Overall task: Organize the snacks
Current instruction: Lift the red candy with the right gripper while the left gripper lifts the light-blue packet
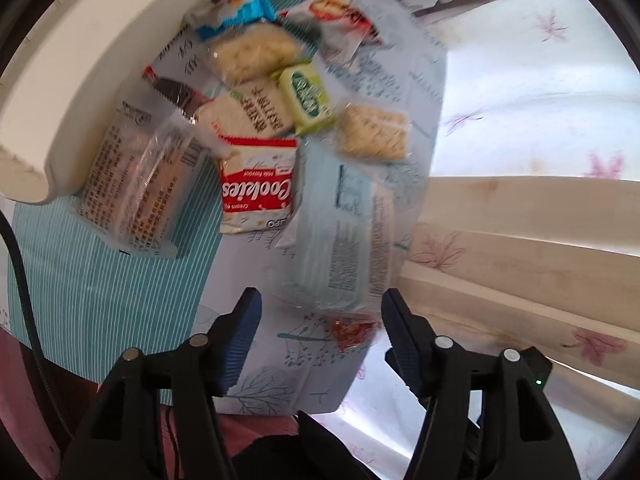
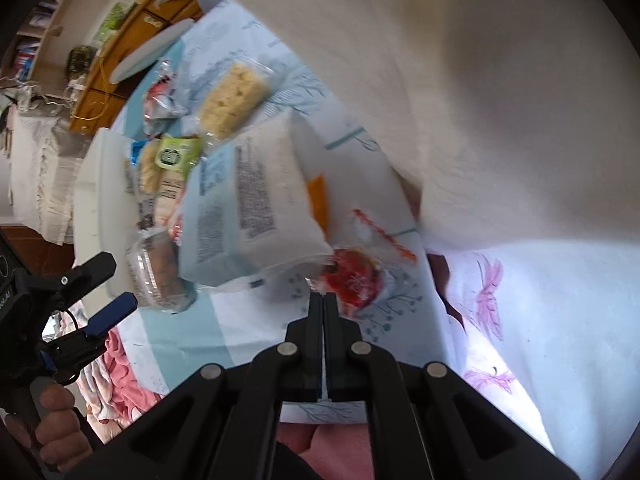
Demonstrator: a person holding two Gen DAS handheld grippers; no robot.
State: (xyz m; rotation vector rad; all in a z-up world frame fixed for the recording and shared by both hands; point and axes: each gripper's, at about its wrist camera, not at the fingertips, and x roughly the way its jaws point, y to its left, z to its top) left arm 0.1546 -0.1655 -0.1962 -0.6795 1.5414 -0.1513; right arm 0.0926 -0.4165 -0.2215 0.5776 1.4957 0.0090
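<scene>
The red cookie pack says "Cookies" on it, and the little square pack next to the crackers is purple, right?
Not quite. The red cookie pack does say "Cookies", but the little square pack beside the crackers is green, not purple. The left wrist view shows it plainly.

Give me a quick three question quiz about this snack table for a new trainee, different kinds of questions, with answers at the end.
1. True or false: the left hand-held gripper is clamped on the red cookie packet.
2. Which packet lies nearest the left hand-held gripper? A) the large pale blue packet B) the green packet C) the blue-and-white wrapper
3. Fill in: the right hand-held gripper has its fingers ____.

Key
1. False. It is open and the cookie packet lies apart from it.
2. A
3. Shut, with the red-topped snack just past their tips.
</scene>
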